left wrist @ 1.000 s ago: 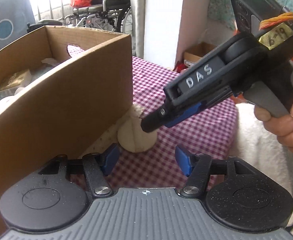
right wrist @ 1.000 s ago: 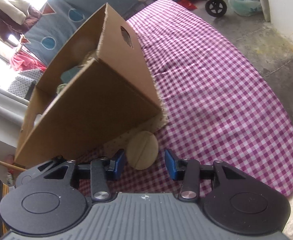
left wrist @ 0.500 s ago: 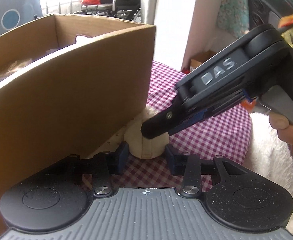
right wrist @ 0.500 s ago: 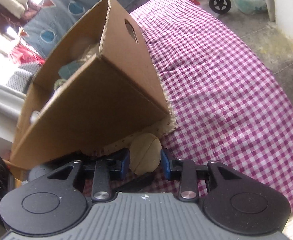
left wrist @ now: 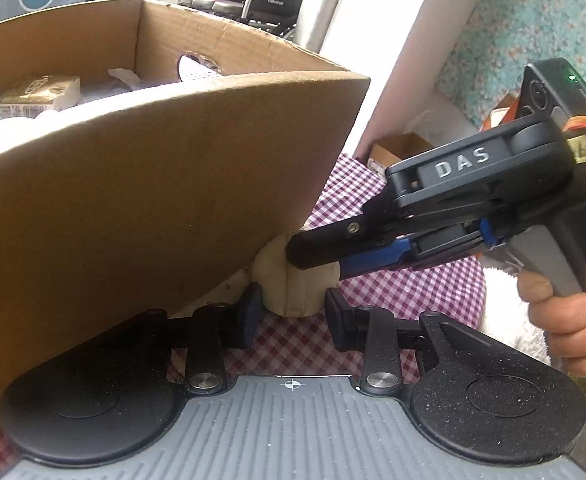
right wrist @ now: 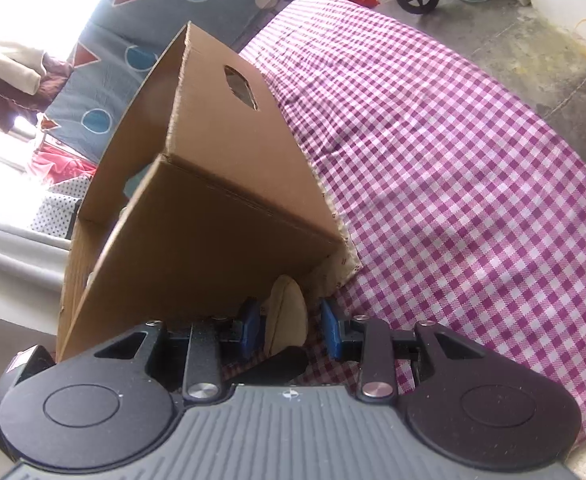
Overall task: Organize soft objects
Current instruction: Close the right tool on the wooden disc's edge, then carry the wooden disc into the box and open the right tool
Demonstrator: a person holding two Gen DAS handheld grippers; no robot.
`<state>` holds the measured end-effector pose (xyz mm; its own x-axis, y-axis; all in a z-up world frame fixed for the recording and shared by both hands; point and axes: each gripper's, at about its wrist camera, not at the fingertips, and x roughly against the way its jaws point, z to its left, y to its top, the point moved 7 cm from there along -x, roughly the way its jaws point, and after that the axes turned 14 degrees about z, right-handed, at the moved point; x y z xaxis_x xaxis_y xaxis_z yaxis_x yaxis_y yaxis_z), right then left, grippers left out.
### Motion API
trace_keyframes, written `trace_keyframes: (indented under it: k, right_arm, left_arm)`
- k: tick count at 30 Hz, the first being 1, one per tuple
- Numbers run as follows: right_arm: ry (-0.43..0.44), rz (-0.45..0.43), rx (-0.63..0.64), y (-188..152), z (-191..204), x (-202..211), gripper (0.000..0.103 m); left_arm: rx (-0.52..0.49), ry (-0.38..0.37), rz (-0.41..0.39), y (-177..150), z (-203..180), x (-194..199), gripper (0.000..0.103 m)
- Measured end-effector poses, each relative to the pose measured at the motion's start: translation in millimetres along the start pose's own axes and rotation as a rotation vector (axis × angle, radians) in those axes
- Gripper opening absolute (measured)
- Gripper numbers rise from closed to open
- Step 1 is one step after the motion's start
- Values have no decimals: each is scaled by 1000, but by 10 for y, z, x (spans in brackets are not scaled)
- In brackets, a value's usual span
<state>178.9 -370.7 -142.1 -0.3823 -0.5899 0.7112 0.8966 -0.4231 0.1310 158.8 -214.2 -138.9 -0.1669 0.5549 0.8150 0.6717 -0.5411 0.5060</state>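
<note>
Landmark: cardboard box (left wrist: 145,184).

Nearest: left gripper (left wrist: 291,314), jaws just been closing, now either side of beige cushion (left wrist: 293,284); blue pads level with its near lower edge, left pad about touching, right pad a sliver off. Not yet a firm squeeze, by the look of it.

Right gripper (right wrist: 291,326) likewise just been closing; cushion (right wrist: 287,314) between its pads, gaps visible on both sides. Open around it, not gripping. Seen from left wrist, right gripper's finger (left wrist: 317,248) lying across cushion's top.

Cushion: round, flat disc, standing on edge on checked tablecloth (right wrist: 453,152), against box's near lower corner. Flat faces toward left gripper; thin edge toward right gripper, so right pads face the flat sides. Both grippers about equally near.

Count: one cushion outside box, two grippers, one box, one hand (left wrist: 565,312) in view.

Farther: inside box, tissue pack (left wrist: 39,92) and pale soft items, number uncertain.
</note>
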Motion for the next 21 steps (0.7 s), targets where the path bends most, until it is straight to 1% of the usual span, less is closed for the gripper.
trace_keyframes:
  k: [1, 2, 3, 8, 14, 18, 21]
  right_arm:
    - [-3, 2, 1, 6, 2, -26, 35]
    - [-9, 2, 5, 14, 10, -54, 27]
    - [-18, 2, 11, 16, 23, -78, 22]
    - [-56, -2, 42, -28, 99, -87, 15]
    - [-52, -36, 67, -175, 207, 123, 14]
    - [-43, -82, 110, -358, 379, 348, 14]
    - [-29, -122, 158, -484, 582, 552, 14]
  left_arm:
    - [0, 0, -1, -1, 4, 4, 34]
    - [-2, 1, -1, 24, -3, -16, 34]
    - [-8, 4, -1, 27, -17, -17, 34]
    - [-7, 1, 0, 19, -65, 36, 34]
    - [-54, 18, -43, -4, -257, 285, 34]
    - [-81, 26, -90, -9, -380, 579, 34]
    - [-107, 51, -143, 3, -461, 849, 34]
